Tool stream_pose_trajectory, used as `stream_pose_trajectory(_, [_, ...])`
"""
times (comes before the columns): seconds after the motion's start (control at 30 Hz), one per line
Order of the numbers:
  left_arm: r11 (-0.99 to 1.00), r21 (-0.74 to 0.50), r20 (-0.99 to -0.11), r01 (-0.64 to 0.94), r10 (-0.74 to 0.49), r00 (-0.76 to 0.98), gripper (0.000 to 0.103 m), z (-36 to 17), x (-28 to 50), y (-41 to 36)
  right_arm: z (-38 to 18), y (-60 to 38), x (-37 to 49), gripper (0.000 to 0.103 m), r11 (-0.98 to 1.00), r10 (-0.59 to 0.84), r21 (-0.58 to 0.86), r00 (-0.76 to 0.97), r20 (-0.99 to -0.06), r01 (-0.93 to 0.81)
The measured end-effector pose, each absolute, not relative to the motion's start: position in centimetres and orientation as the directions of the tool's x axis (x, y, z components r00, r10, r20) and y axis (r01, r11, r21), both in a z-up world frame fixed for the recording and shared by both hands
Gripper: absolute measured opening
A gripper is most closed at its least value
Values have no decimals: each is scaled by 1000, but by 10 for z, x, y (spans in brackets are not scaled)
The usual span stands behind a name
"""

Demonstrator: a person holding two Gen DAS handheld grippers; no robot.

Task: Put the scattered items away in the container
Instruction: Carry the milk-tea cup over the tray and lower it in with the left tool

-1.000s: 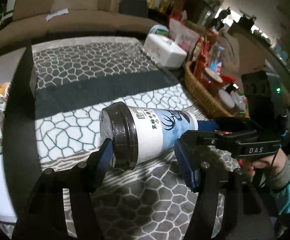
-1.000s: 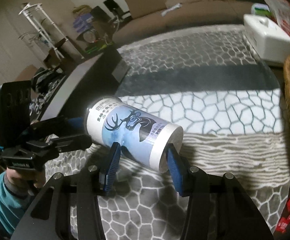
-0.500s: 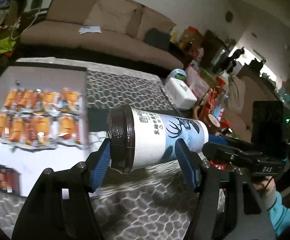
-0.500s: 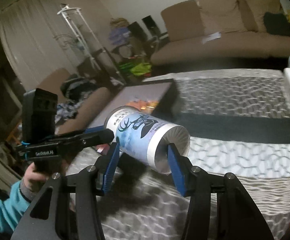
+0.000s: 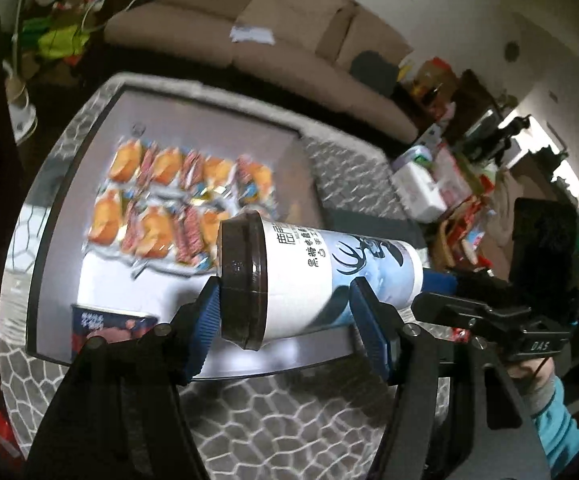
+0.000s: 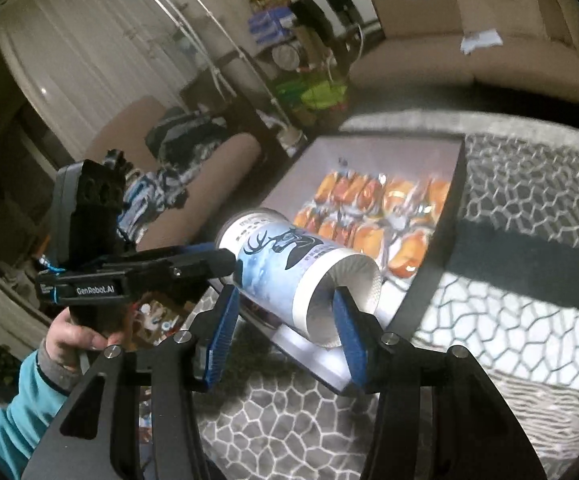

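A white and blue cup [image 5: 329, 276] with a dark lid and a deer print is held on its side between both grippers, in the air over the near edge of the container [image 5: 61, 184], a shallow dark-rimmed box. My left gripper [image 5: 285, 324] is shut on its lid end. My right gripper [image 6: 285, 328] is shut on its base end [image 6: 345, 292]. The box [image 6: 441, 232] holds rows of orange snack packets [image 5: 161, 208] and a dark blue packet [image 5: 105, 324].
The box sits on a grey table with a white web pattern [image 5: 289, 432]. A white tissue box [image 5: 417, 188] and a wicker basket of snacks [image 5: 461, 232] stand at the far right. A beige sofa [image 5: 249, 40] is behind the table.
Both grippers have carried the cup up and to the left, from over the patterned table to over the box with the snack packets. Both stay shut on it.
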State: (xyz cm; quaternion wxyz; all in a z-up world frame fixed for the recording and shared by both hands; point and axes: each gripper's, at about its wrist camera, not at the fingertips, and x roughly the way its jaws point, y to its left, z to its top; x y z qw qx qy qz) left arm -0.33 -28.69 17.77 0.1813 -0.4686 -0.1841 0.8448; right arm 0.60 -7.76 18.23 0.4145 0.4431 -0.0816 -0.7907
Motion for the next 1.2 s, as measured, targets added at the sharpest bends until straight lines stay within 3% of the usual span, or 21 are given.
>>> stream_pose_trajectory(0.5, [-875,-480,-821,-61,472,-321,61,90,-35,-310,110,-128,-11,51,-692,-591,419,-128,-797,588])
stream_pose_trajectory(0.9, [-909,-412,-871,-65,414,-263,66,82,-38,-300,104,-150,-10,51,-704,-441,293,-75,-894,647])
stream_pose_trajectory(1.2, [-926,-367,-902,-90,378,-209,67,77,-40,-286,104,-146,-16,51,-734,-386,290,-27,-922,614])
